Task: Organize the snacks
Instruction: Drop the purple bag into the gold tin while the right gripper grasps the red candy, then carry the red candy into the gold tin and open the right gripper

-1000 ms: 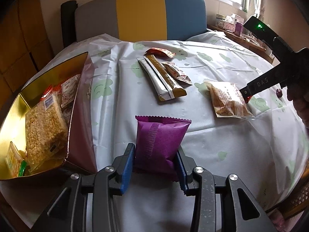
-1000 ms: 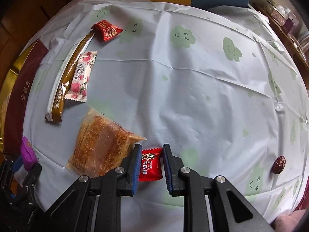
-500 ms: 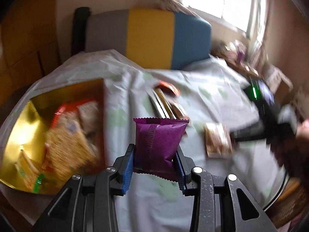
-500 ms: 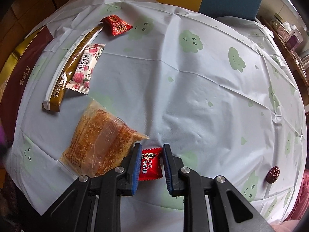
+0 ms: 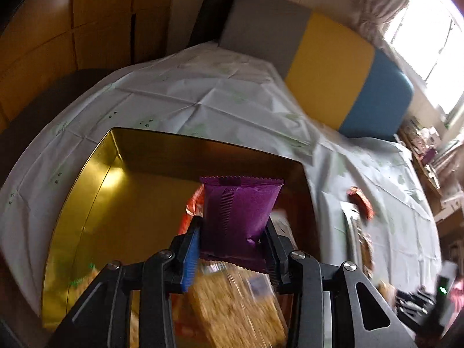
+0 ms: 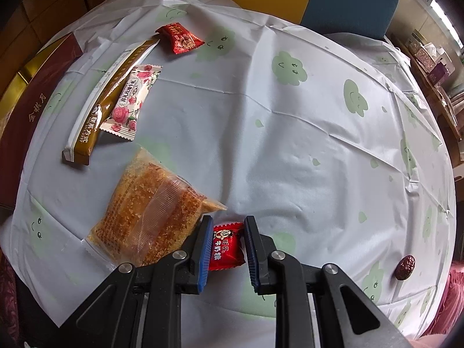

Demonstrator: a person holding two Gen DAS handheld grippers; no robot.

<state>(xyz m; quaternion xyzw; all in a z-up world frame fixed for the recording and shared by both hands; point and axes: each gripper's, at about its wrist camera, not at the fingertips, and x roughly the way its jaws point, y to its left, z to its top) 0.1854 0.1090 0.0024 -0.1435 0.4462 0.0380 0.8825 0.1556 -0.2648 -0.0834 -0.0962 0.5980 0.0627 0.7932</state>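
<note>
My left gripper point(image 5: 232, 229) is shut on a purple snack packet point(image 5: 239, 207) and holds it upright over the gold tin point(image 5: 95, 203). The tin holds a rice-crisp bar point(image 5: 235, 307) and an orange packet point(image 5: 192, 203). In the right wrist view, my right gripper point(image 6: 226, 232) is shut on a small red candy point(image 6: 227, 246) just above the tablecloth. A clear-wrapped golden cake point(image 6: 153, 214) lies beside its left finger. Further left lie a brown stick sachet point(image 6: 113, 95), a rose-printed packet point(image 6: 133, 101) and a red wrapped sweet point(image 6: 181, 37).
The round table wears a white cloth with green smiley clouds point(image 6: 290, 66). A dark red date point(image 6: 405, 266) lies near the right edge. The tin's dark red wall point(image 6: 34, 101) stands at the left. A grey, yellow and blue chair back point(image 5: 333, 66) rises behind the table.
My left gripper has lifted the purple packet and swung left, from over the cloth to over the gold tin. The right gripper has stayed put on the red candy.
</note>
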